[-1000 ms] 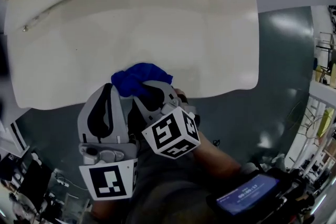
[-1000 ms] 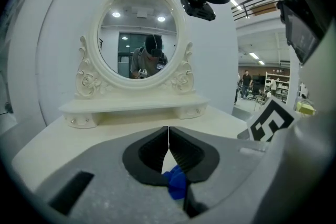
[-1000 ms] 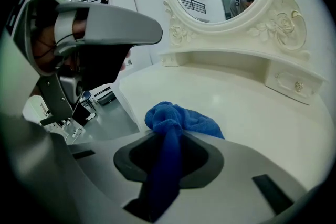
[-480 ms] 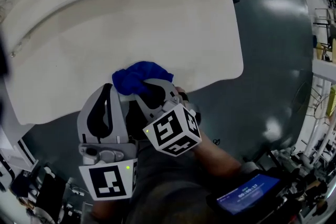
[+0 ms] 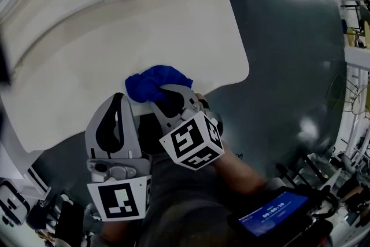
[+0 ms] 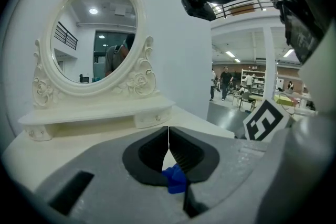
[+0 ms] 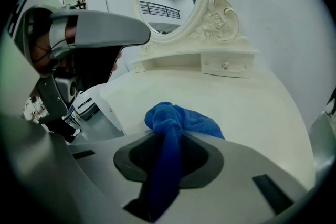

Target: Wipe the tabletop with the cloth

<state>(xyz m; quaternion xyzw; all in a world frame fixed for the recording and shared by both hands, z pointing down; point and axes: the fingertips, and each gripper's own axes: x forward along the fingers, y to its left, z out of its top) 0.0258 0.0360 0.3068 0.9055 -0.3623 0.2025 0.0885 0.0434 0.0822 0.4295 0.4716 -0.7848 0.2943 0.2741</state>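
1. Head view: the blue cloth (image 5: 156,83) sits bunched at the near edge of the white tabletop (image 5: 115,32), directly ahead of both tools. The left gripper (image 5: 122,98) and right gripper (image 5: 169,94) lie side by side with their tips at the cloth, probably so both hands can press and steer it together.
2. Left gripper view: the jaws are closed, their tips meeting in a thin line, and a small blue tuft of the cloth is caught low between them. So slight a hold looks like a helper grip rather than the main one. Beyond stand an oval mirror (image 6: 94,39) and a small drawer (image 6: 152,119), at the back of the surface to be wiped.
3. Right gripper view: the jaws are clamped on a twisted strand of the cloth that runs down through them, while the loose bulk rests on the tabletop just ahead. Holding it by a tail likely leaves the wad free to drag flat. I judge the wiping to be at an early point, since most of the top lies ahead.
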